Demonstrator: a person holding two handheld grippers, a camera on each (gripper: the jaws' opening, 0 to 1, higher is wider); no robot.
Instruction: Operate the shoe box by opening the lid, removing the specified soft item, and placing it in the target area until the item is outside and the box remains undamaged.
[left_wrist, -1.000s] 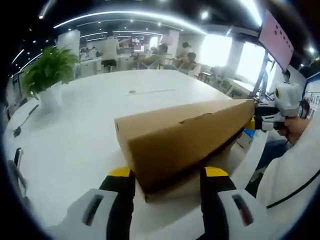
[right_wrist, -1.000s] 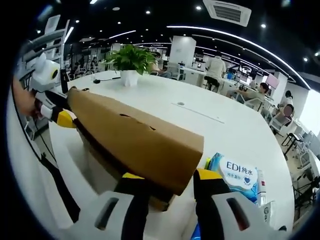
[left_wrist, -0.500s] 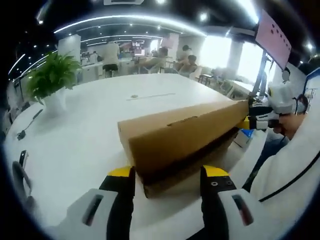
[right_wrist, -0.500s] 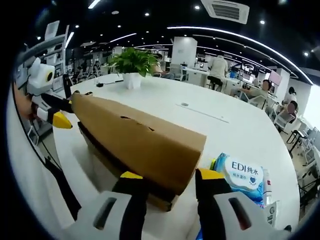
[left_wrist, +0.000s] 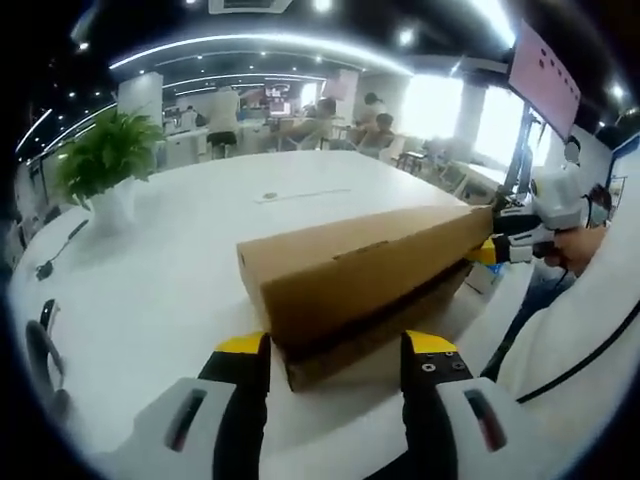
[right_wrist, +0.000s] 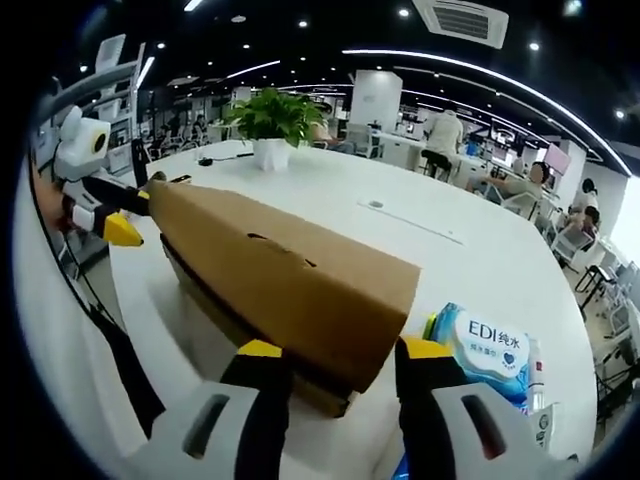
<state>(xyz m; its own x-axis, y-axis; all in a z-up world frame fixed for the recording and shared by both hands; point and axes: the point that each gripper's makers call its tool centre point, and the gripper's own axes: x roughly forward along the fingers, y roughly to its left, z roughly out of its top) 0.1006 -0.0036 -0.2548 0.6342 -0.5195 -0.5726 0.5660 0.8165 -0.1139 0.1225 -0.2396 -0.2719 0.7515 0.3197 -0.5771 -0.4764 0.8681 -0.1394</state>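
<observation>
**Lid part-raised, one gripper at each end**

Here, in the left gripper view: shoe box (left_wrist: 350, 290) lying long-ways on the white table (left_wrist: 160, 270), its near end between the yellow-tipped jaws of the left gripper (left_wrist: 335, 350). Jaws spread wide on either side of the carton, not pinching it, so released; apparently placed there to steady that end while the lid (left_wrist: 360, 265) tilts. Lid sitting slightly up from the base, a dark gap along the long side. At the far end, right gripper (left_wrist: 492, 245) with a yellow tip against the lid's corner, held in a person's hand (left_wrist: 580, 255). Potted plant (left_wrist: 105, 160) well off on the table's far side.

Next, in the right gripper view: same box (right_wrist: 280, 290) seen from its other end, lid (right_wrist: 290, 275) slanting up over the base and a shadowed opening below it. Right gripper (right_wrist: 335, 355) with jaws wide apart and flanking the end of the box, gripping nothing. Left gripper (right_wrist: 115, 225) at the far corner, yellow tip just beside the lid edge. Pack of wipes (right_wrist: 480, 355) just beside the box on the table; potted plant (right_wrist: 272, 125) beyond.

Soft item presumably inside, hidden. Likely reason for the two-ended hold: an even lift, without creasing the cardboard.
</observation>
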